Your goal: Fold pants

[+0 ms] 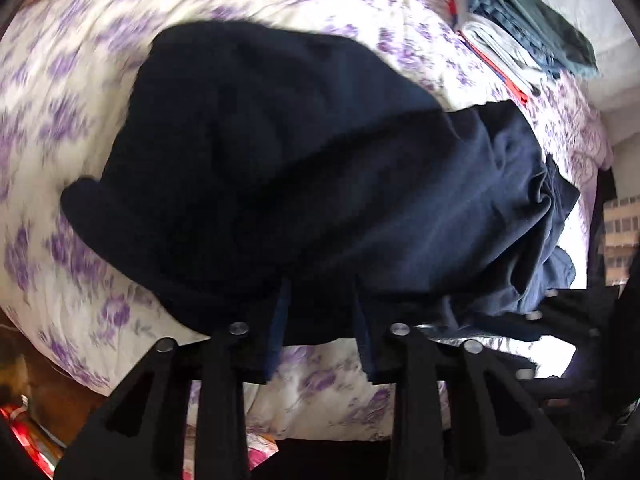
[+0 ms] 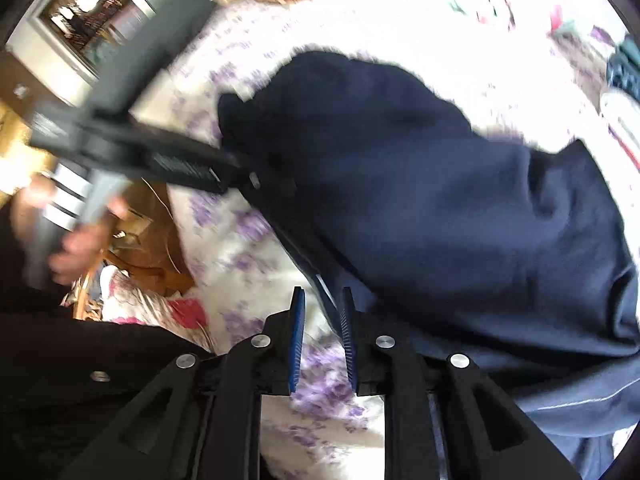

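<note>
Dark navy pants (image 1: 300, 160) lie bunched on a purple-flowered bedspread (image 1: 80, 100). In the left wrist view my left gripper (image 1: 321, 285) sits at their near edge. Its blue-padded fingers (image 1: 280, 320) are closed on a thick fold of the cloth that fills the gap and hides the tips. The right wrist view shows the pants (image 2: 440, 200) spread to the right. The left gripper (image 2: 240, 172), held by a hand (image 2: 80, 240), reaches into their left edge. My right gripper (image 2: 322, 294) hovers just off the near hem, open, and only bedspread (image 2: 240, 248) shows between its pads (image 2: 298, 340).
A stack of folded clothes (image 1: 528, 40) lies at the far right of the bed; it also shows at the right edge (image 2: 624, 68). Wooden furniture and floor (image 2: 152, 208) lie off the bed's left side. Red-patterned fabric (image 2: 188, 312) lies near the bed edge.
</note>
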`<action>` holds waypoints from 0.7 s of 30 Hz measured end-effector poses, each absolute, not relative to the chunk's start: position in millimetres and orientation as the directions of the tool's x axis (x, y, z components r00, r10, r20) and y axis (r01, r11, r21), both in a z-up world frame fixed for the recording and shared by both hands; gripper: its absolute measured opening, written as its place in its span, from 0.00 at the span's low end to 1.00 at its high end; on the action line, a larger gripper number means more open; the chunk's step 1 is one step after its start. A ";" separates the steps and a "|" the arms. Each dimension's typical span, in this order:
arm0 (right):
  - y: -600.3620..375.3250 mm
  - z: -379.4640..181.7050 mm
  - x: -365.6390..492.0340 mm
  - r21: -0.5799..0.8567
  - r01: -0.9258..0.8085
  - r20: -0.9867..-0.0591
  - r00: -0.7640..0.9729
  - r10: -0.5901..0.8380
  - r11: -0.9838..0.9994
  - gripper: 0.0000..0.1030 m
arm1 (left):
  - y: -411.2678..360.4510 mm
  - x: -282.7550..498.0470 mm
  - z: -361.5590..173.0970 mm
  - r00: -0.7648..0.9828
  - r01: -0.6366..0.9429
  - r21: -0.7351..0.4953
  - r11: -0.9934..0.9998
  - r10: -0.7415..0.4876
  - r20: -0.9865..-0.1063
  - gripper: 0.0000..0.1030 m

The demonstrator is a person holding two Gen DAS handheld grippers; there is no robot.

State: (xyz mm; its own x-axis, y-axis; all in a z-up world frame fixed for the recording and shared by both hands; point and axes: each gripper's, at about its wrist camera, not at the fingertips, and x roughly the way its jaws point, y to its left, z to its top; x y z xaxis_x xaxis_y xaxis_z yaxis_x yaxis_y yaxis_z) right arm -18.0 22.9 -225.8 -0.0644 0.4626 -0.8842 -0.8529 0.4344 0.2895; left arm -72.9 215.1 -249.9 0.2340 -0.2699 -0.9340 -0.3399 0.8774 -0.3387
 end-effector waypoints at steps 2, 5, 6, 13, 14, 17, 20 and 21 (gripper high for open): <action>29.5 -220.2 -13.0 0.278 -0.854 -0.879 -0.041 0.476 0.440 0.16 | 219.0 -71.6 -254.7 0.235 -0.358 -0.342 0.869 -0.270 -0.934 0.19; 48.5 -244.8 -5.8 0.276 -0.846 -0.905 -0.068 0.420 0.456 0.11 | 219.7 -65.2 -259.7 0.228 -0.364 -0.325 0.873 -0.254 -0.940 0.17; 54.8 -262.0 -6.1 0.288 -0.839 -0.919 -0.106 0.380 0.461 0.11 | 219.6 -65.1 -261.3 0.224 -0.361 -0.315 0.878 -0.246 -0.943 0.17; 24.4 -218.3 28.7 0.347 -0.781 -0.894 -0.108 0.435 0.519 0.15 | 217.5 -61.0 -269.5 0.201 -0.360 -0.269 0.893 -0.207 -0.957 0.05; 8.4 -203.8 45.3 0.347 -0.759 -0.889 -0.079 0.450 0.551 0.21 | 218.4 -60.4 -270.4 0.196 -0.366 -0.260 0.894 -0.199 -0.960 0.03; -61.7 -171.2 115.9 0.228 -0.631 -0.916 0.119 0.383 0.742 0.56 | 222.7 -61.0 -272.4 0.201 -0.378 -0.271 0.885 -0.208 -0.957 0.02; -157.3 -175.2 203.5 0.063 -0.300 -0.966 0.221 0.134 0.952 0.58 | 223.8 -62.9 -272.2 0.209 -0.377 -0.259 0.889 -0.191 -0.959 0.02; -193.3 -180.0 232.2 0.059 -0.168 -0.973 0.209 0.094 0.984 0.58 | 223.2 -63.0 -272.2 0.212 -0.377 -0.254 0.891 -0.184 -0.960 0.02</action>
